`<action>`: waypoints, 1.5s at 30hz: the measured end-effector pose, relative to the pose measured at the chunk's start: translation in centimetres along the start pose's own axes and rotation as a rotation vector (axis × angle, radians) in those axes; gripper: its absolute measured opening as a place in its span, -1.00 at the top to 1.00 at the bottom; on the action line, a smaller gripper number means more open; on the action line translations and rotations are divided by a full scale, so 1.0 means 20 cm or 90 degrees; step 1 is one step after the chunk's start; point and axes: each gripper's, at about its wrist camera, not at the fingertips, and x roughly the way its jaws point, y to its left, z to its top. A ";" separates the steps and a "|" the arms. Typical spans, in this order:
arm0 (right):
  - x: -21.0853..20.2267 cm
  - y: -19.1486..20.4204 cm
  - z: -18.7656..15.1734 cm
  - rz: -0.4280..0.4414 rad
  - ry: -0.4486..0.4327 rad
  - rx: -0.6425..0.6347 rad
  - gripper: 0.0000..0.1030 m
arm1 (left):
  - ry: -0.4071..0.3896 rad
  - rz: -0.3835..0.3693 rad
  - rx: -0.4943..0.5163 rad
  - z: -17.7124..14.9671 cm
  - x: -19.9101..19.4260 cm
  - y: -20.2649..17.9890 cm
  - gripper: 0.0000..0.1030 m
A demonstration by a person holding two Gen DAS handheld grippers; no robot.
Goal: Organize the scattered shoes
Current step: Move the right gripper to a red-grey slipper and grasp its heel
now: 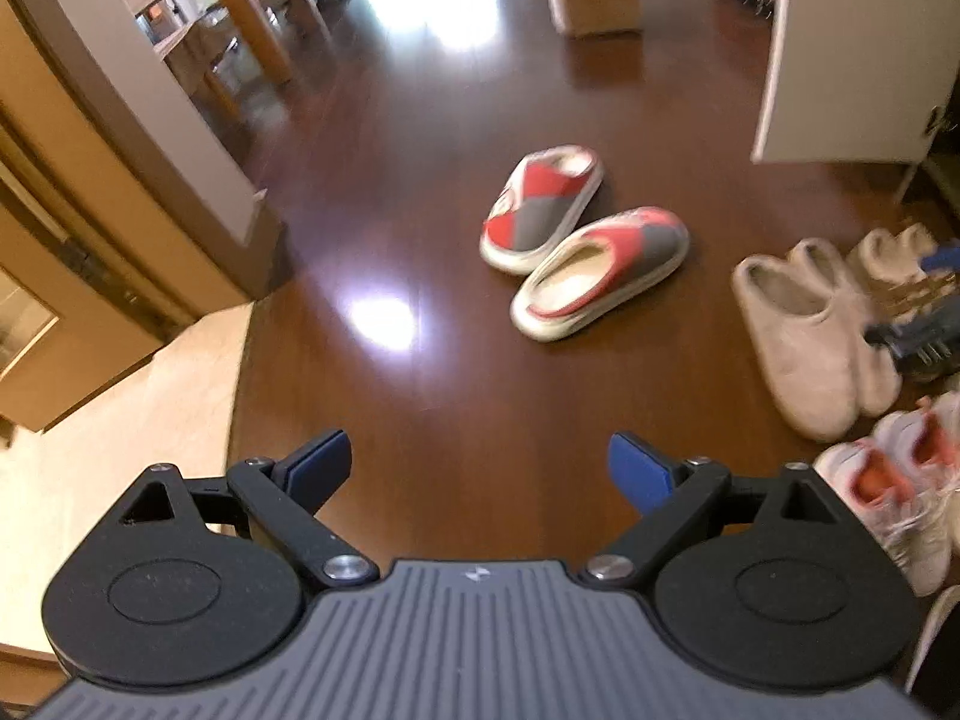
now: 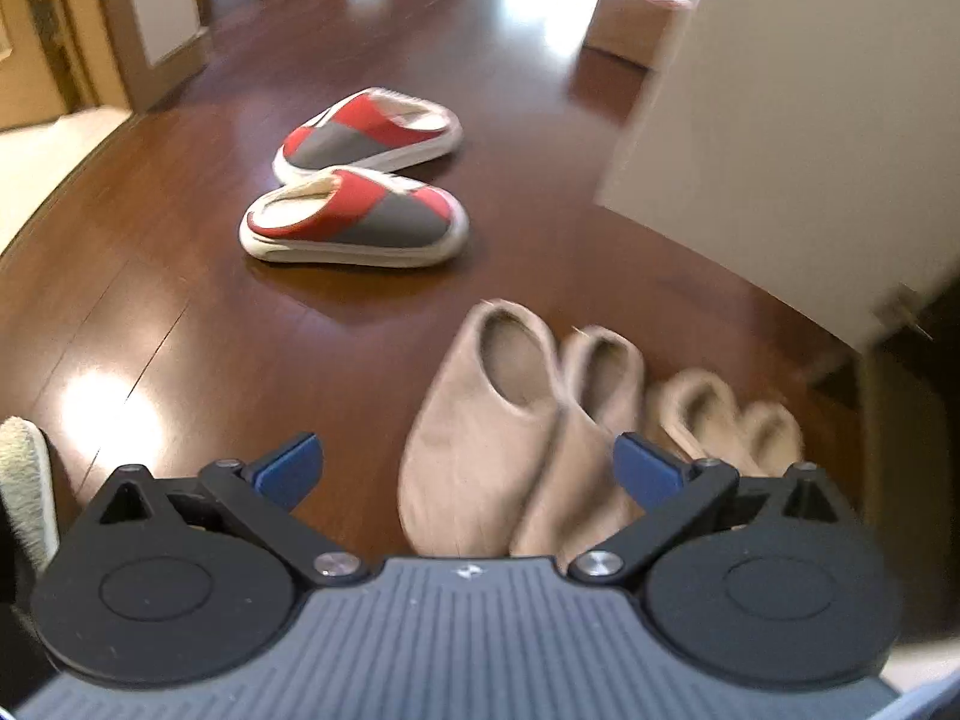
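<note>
Both the left gripper point(image 1: 478, 465) and right gripper point(image 2: 468, 468) hover with fingers spread and empty above the wooden floor point(image 1: 420, 420); two red-and-grey slippers point(image 1: 540, 210) lie touching ahead.

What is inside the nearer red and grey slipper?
The nearer red and grey slipper shows only pale cream lining at its open heel; nothing lies in that part. The toe end is covered by the upper, so its inside cannot be seen. Both grippers are open, away from it.

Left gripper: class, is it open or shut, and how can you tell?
Open. The left gripper shows its blue fingers spread wide apart, with only bare floor between them, holding nothing.
</note>
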 end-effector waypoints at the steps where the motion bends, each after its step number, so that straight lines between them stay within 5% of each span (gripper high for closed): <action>1: 0.11 0.03 0.07 0.010 0.005 -0.001 -0.98 | 0.008 0.007 -0.001 0.00 0.02 0.02 -0.83; 6: 0.46 0.14 0.25 0.028 -0.007 -0.022 -0.97 | 0.075 0.021 -0.010 -0.03 0.15 0.08 -0.83; 9: 0.65 0.21 0.35 0.010 -0.072 -0.139 -0.96 | 0.102 0.021 -0.015 -0.06 0.21 0.11 -0.83; 12: 0.84 0.33 0.42 -0.009 -0.154 -0.393 -0.96 | 0.121 0.040 -0.009 -0.09 0.26 0.13 -0.83; 15: 0.93 0.42 0.54 -0.018 -0.159 -0.430 -0.96 | 0.155 0.050 -0.021 -0.12 0.32 0.17 -0.83; 19: 1.05 0.57 0.76 0.011 -0.163 -0.364 -0.85 | 0.177 0.046 -0.050 -0.15 0.37 0.23 -0.83; 21: 1.17 0.64 0.83 -0.028 -0.120 -0.340 -0.30 | 0.176 0.048 -0.051 -0.16 0.36 0.24 -0.83; 22: 1.23 0.65 0.85 -0.033 -0.085 -0.325 0.26 | 0.175 0.050 -0.051 -0.17 0.35 0.24 -0.83; 23: 1.30 0.67 0.87 -0.038 -0.043 -0.304 0.35 | 0.173 0.050 -0.051 -0.17 0.34 0.25 -0.83; 27: 1.28 0.72 0.87 -0.109 -0.024 -0.210 0.53 | 0.149 0.042 -0.055 -0.19 0.28 0.27 -0.83; 30: 1.09 0.70 0.84 -0.056 0.027 -0.062 0.54 | 0.118 0.038 -0.057 -0.20 0.22 0.29 -0.83; 34: 0.79 0.62 0.58 0.109 0.187 0.226 0.55 | 0.079 0.034 -0.075 -0.21 0.13 0.32 -0.83; 36: 0.71 0.59 0.41 0.169 0.271 0.346 0.51 | 0.068 0.030 -0.085 -0.22 0.09 0.33 -0.83; 37: 0.67 0.59 0.35 0.185 0.281 0.361 0.32 | 0.065 0.026 -0.092 -0.23 0.08 0.35 -0.83; 38: 0.61 0.60 0.28 0.205 0.288 0.372 -0.22 | 0.065 0.024 -0.098 -0.24 0.07 0.36 -0.83; 39: 0.56 0.63 0.24 0.210 0.276 0.353 -0.46 | 0.065 0.024 -0.103 -0.25 0.06 0.37 -0.83; 41: 0.41 0.70 0.14 0.208 0.202 0.262 -0.83 | 0.063 0.027 -0.116 -0.27 0.04 0.41 -0.83; 45: 0.28 0.95 0.02 0.212 0.067 -0.008 -0.98 | 0.053 0.041 -0.146 -0.31 0.01 0.50 -0.83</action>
